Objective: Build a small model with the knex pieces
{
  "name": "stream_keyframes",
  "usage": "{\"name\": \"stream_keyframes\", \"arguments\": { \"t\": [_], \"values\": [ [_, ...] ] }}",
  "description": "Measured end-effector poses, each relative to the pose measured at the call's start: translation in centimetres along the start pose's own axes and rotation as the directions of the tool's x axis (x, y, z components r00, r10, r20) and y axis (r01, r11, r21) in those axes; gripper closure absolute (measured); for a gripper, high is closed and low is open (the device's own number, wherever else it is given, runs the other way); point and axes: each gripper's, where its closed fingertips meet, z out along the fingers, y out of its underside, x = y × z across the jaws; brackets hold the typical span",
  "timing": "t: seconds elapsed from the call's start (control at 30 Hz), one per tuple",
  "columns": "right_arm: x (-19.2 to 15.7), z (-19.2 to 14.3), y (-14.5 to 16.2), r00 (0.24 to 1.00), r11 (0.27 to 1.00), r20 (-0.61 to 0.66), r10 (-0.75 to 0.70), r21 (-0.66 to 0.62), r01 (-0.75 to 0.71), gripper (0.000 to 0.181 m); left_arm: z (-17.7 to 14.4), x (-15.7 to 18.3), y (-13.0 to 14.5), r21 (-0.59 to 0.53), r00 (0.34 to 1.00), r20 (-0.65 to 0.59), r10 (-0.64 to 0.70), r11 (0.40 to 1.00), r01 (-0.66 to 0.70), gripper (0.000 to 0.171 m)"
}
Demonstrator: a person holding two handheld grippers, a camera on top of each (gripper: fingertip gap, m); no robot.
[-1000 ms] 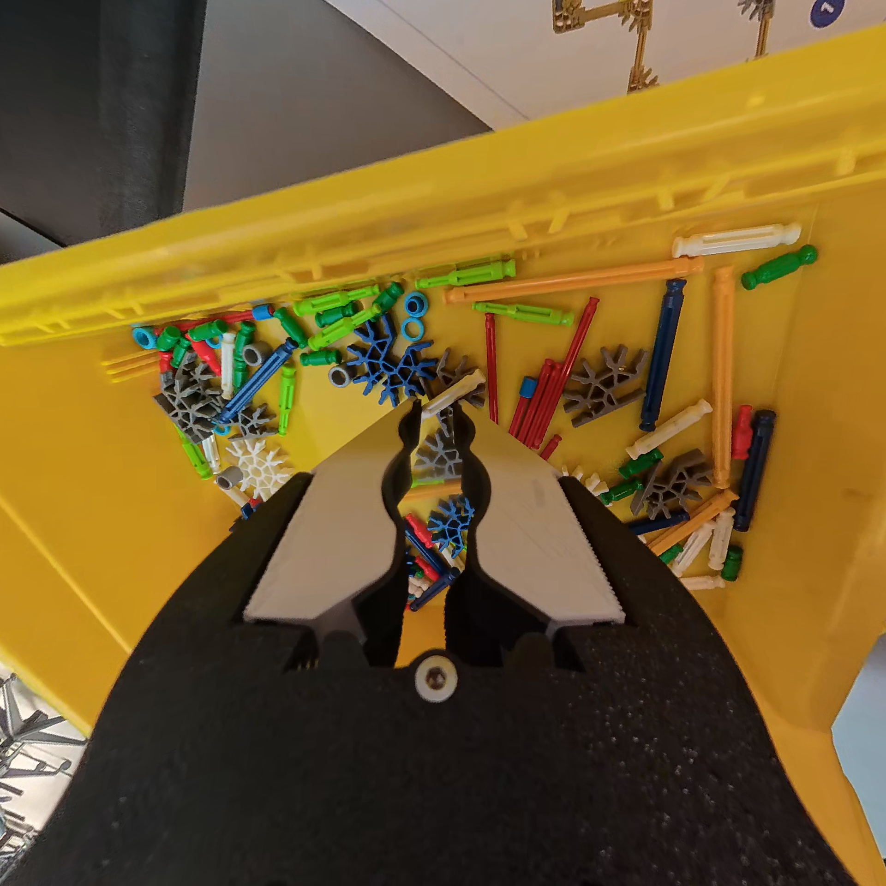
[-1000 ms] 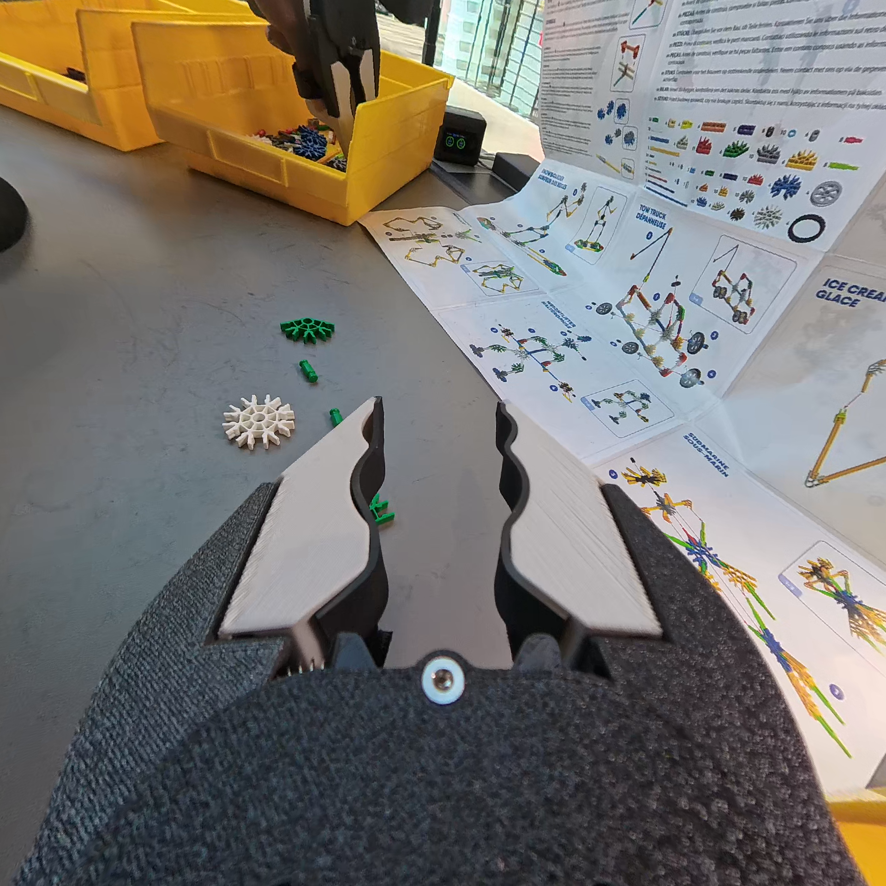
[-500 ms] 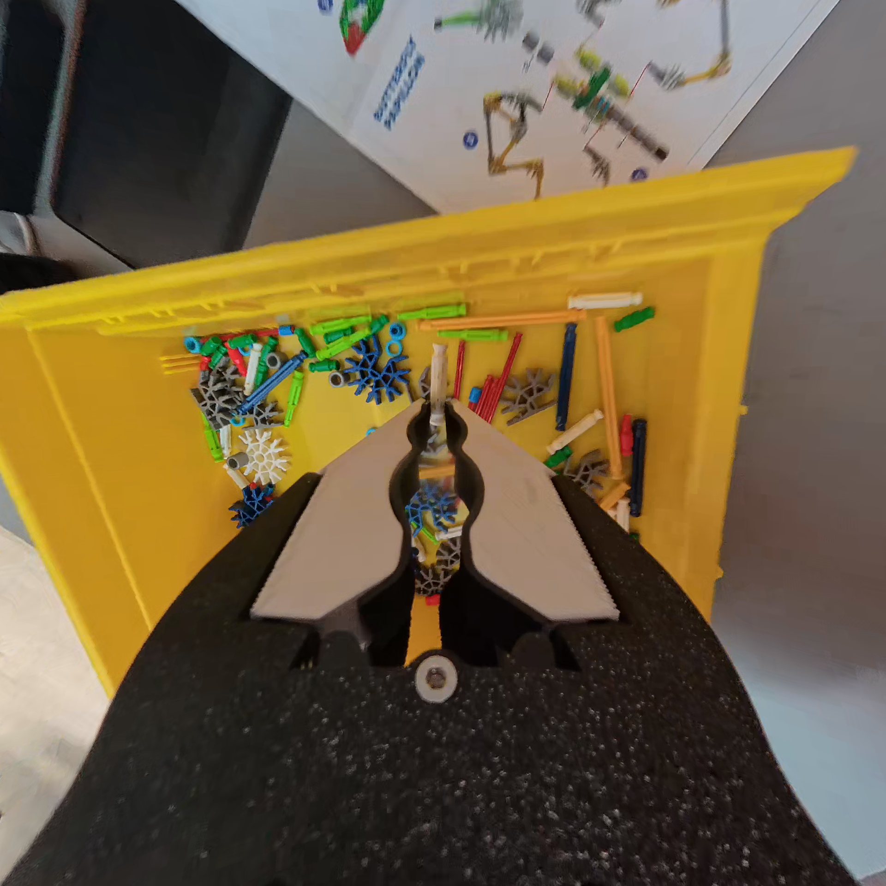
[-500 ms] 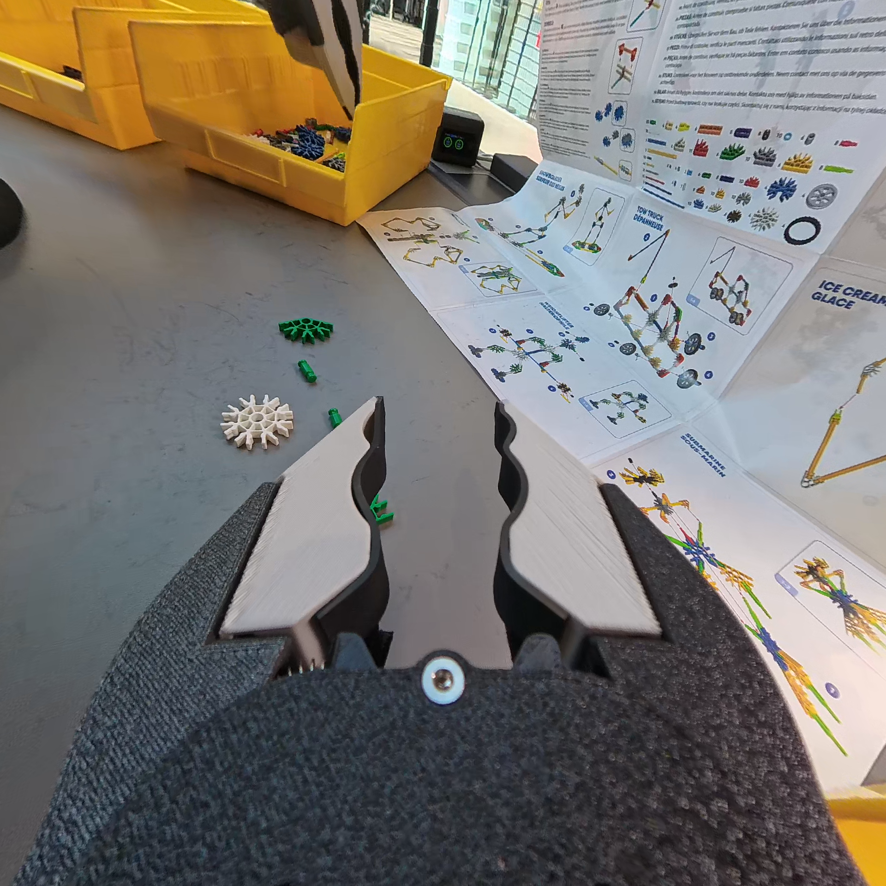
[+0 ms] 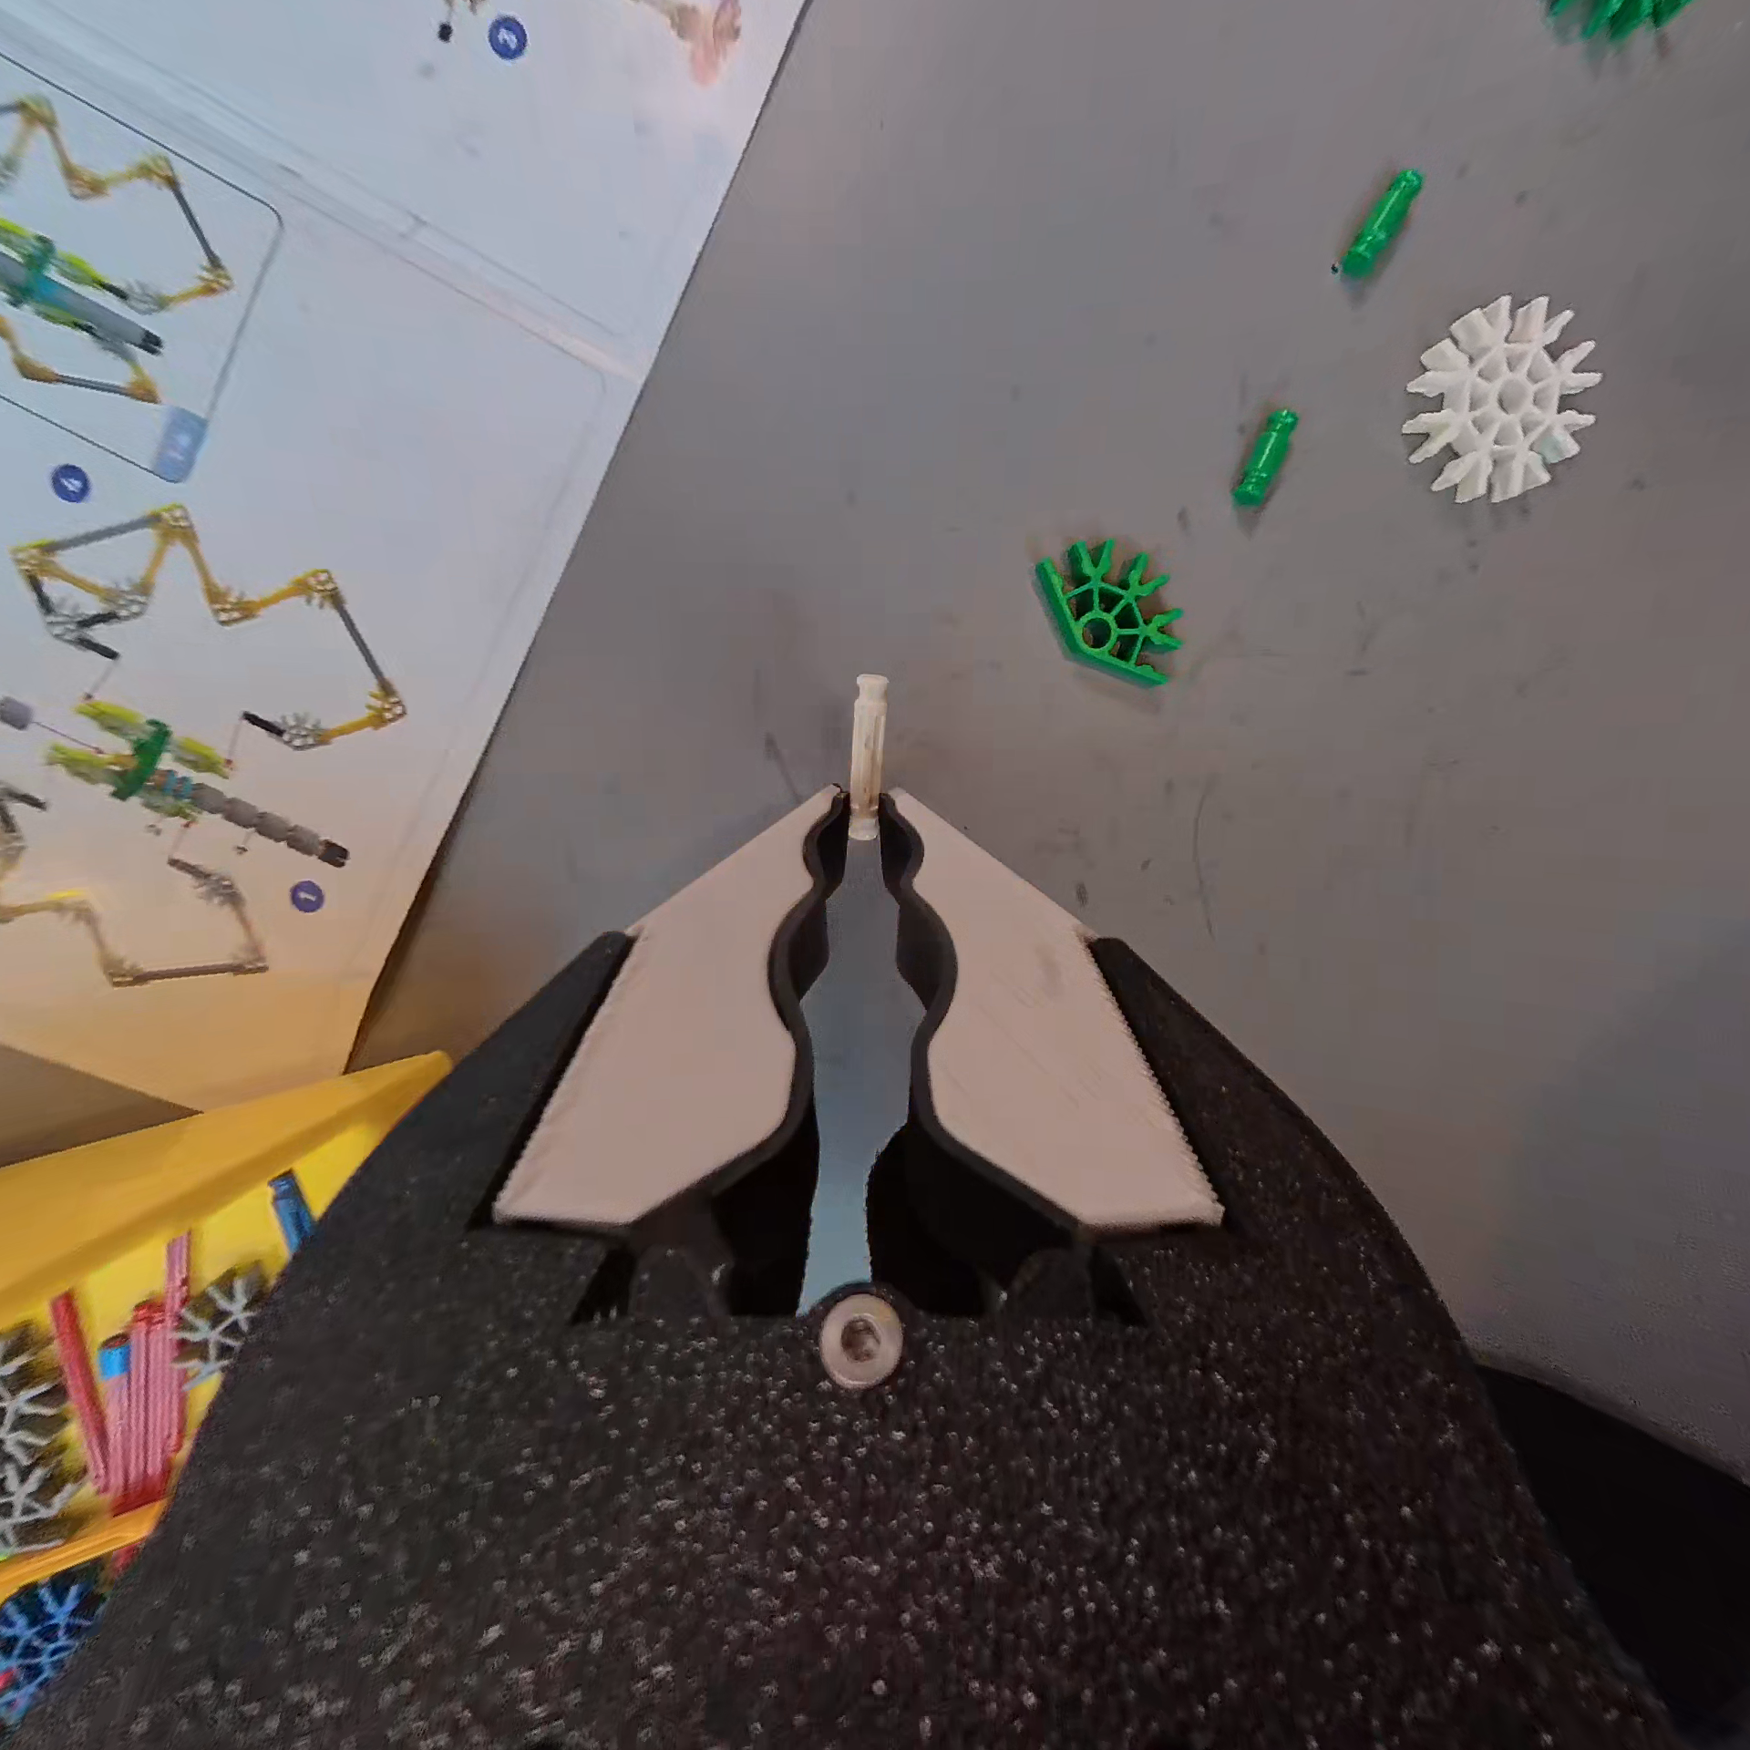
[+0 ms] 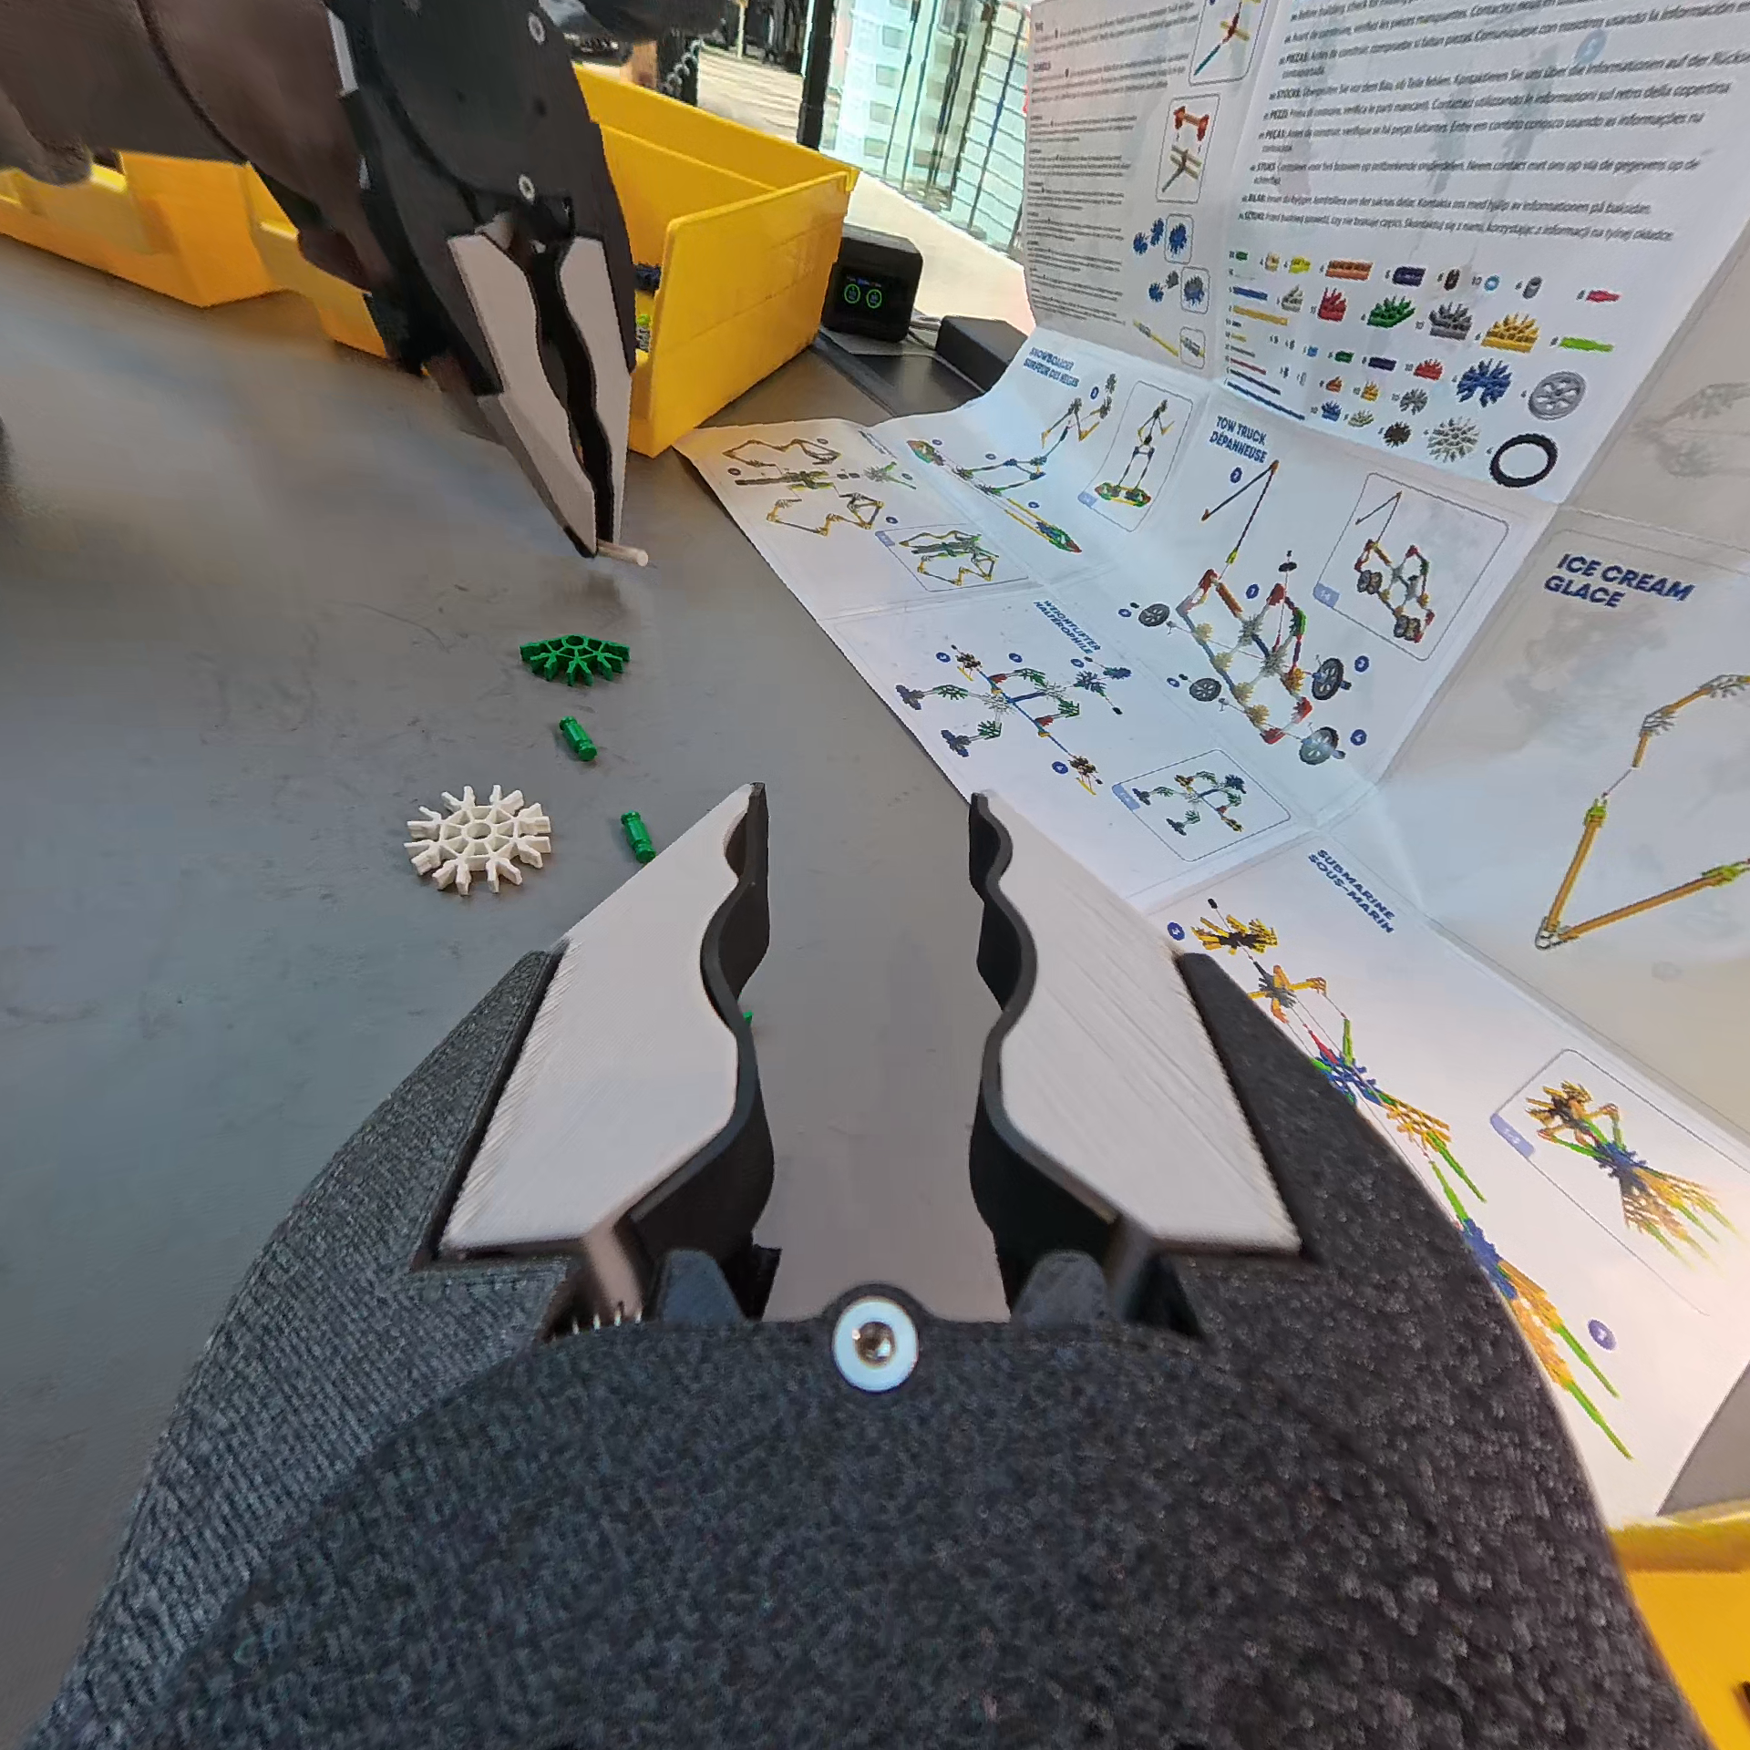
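My left gripper [image 5: 860, 805] is shut on a short white rod [image 5: 868, 734] that sticks out past its tips, just above the grey table. It also shows in the right wrist view [image 6: 598, 549], tips down, with the white rod [image 6: 627, 556]. A green fan-shaped connector [image 5: 1110, 616] [image 6: 575, 657], two short green rods [image 5: 1263, 458] [image 5: 1379, 224] and a white snowflake connector [image 5: 1504, 409] [image 6: 479, 837] lie on the table close by. My right gripper [image 6: 866, 805] is open and empty, low over the table near a green rod [image 6: 636, 835].
A yellow bin [image 5: 161, 1184] [image 6: 748, 246] holding many coloured rods and connectors stands behind the left gripper. A large unfolded instruction sheet [image 6: 1278, 568] [image 5: 312, 398] covers the table's right side and stands up at the back. A small black device [image 6: 871, 294] sits beyond the bin. Across from one pair of fingers to the other is roughly 25 centimeters.
My left gripper closed on the white rod in the bin, lifted it out and carried it down over the table near the green connector. My right gripper stayed put.
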Motion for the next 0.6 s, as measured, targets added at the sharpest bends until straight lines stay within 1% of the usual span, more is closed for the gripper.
{"name": "stream_keyframes", "arguments": {
  "t": [0.07,0.17,0.3,0.37,0.4,0.5,0.53,0.6],
  "values": [
    [0.0,0.0,0.0,1.0,1.0,0.002,-0.002,0.001,0.002,0.141,0.7,0.0,0.3,-0.01,1.0,0.0,-0.013,1.0,0.013,0.167],
    [-0.4,0.1,0.0,1.0,1.0,0.011,-0.014,-0.006,0.014,0.141,0.7,0.0,0.5,-0.007,1.0,0.0,-0.024,1.0,0.024,0.167],
    [-0.7,0.2,0.1,0.999,0.999,0.017,-0.029,-0.014,0.029,0.141,-0.3,-0.1,0.4,0.032,1.0,0.012,-0.011,0.999,0.01,0.16],
    [-0.6,0.2,0.1,1.0,1.0,0.014,-0.022,-0.011,0.023,0.141,-2.3,-0.7,0.1,0.081,0.999,0.028,-0.016,0.997,0.013,0.16],
    [-0.5,0.1,0.1,1.0,1.0,0.012,-0.017,-0.009,0.017,0.141,-3.8,-1.6,-0.1,0.11,0.998,0.059,-0.024,0.994,0.017,0.16],
    [-0.3,0.1,0.0,1.0,1.0,0.012,-0.007,-0.005,0.007,0.141,-9.9,-5.8,0.0,0.199,0.98,0.174,-0.101,0.978,0.066,0.16],
    [-0.4,0.1,0.1,1.0,1.0,0.014,-0.009,-0.006,0.009,0.141,-11.9,-7.5,0.5,0.211,0.967,0.215,-0.134,0.973,0.088,0.16],
    [-0.5,0.2,0.1,1.0,1.0,0.016,-0.019,-0.013,0.019,0.141,-14.7,-10.9,2.7,0.166,0.938,0.299,-0.177,0.977,0.132,0.158]
  ]
}}
